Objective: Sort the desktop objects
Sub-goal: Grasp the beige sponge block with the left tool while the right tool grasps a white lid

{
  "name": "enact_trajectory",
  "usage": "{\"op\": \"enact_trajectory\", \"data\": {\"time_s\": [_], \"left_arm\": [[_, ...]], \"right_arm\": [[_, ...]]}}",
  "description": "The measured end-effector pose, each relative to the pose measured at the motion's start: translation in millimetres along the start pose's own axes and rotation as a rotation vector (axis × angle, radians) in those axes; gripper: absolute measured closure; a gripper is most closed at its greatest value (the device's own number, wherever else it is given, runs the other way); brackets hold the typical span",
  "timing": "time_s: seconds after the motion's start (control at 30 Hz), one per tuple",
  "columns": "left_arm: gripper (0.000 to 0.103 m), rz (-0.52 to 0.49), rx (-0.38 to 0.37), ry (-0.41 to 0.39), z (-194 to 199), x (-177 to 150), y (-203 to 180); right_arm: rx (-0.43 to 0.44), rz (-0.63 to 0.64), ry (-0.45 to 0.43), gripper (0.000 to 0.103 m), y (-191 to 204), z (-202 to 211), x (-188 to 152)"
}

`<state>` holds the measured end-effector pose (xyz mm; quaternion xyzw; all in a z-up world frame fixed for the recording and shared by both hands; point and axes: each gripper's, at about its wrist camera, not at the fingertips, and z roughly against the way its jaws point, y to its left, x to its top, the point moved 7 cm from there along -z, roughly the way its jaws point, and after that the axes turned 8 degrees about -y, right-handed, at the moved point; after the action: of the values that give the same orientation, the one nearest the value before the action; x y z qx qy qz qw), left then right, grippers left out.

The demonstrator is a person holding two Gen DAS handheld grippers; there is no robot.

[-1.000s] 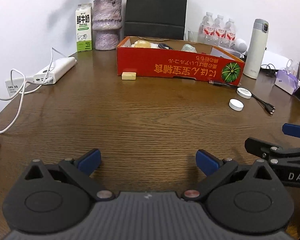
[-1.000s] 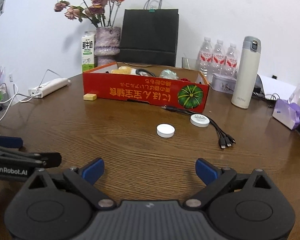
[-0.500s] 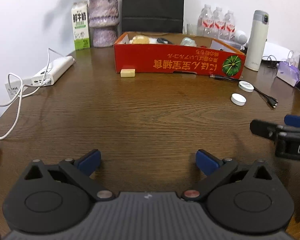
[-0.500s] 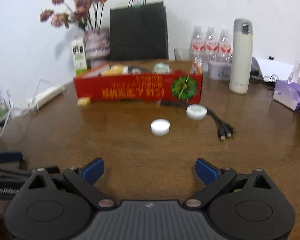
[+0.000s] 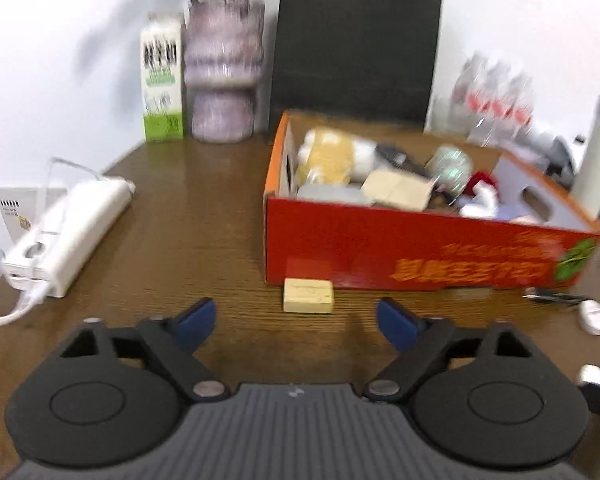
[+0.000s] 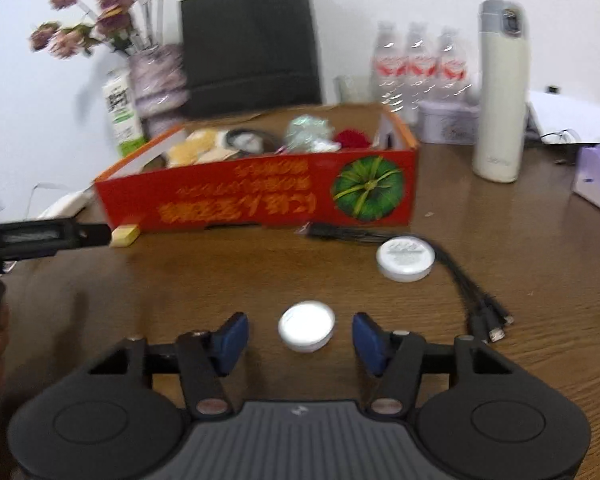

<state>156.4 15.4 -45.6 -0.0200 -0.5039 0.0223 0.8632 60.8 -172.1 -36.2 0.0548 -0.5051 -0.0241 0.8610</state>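
A red cardboard box [image 5: 432, 248] holds several sorted items; it also shows in the right wrist view [image 6: 260, 196]. A small yellow block [image 5: 308, 295] lies on the table against the box front, just ahead of my open, empty left gripper [image 5: 296, 322]. The block also shows in the right wrist view [image 6: 125, 235]. A white round lid [image 6: 307, 325] lies between the blue pads of my open right gripper [image 6: 300, 338], untouched. A second white round lid [image 6: 405, 259] rests on a black multi-plug cable [image 6: 472, 300].
A white power strip [image 5: 66, 232] with cords lies at the left. A milk carton [image 5: 162, 80], a vase [image 5: 224, 72] and a black bag [image 5: 356, 44] stand behind the box. A white thermos [image 6: 500, 92], water bottles [image 6: 416, 64] and a tissue pack [image 6: 598, 178] are at the right.
Both grippers have moved forward across the table. The left now sits just short of the yellow block; the right now straddles the white lid, jaws narrower than before.
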Motion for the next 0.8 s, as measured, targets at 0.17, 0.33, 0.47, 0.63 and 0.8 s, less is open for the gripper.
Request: {"op": "enact_trajectory", "data": {"time_s": [0.17,0.33,0.47,0.63,0.8], "left_arm": [[0.055,0.038,0.002,-0.003,-17,3,5],[0.072,0.031,-0.025,0.0,-5,-4,3],[0.073,0.053,-0.02,-0.001,20,-16,-3],[0.073,0.097,-0.091,-0.034,77,-44,-16],[0.073,0.075,-0.181,-0.1,136,-67,-31]], "right_arm": [[-0.001,0.037,-0.011,0.075,7,2,-4],[0.006,0.046,-0.01,0.076,10,2,-5],[0.008,0.029,-0.013,0.076,8,6,-6],[0.04,0.026,-0.019,0.076,9,25,-16],[0.036,0.113,-0.044,0.076,19,54,-29]]}}
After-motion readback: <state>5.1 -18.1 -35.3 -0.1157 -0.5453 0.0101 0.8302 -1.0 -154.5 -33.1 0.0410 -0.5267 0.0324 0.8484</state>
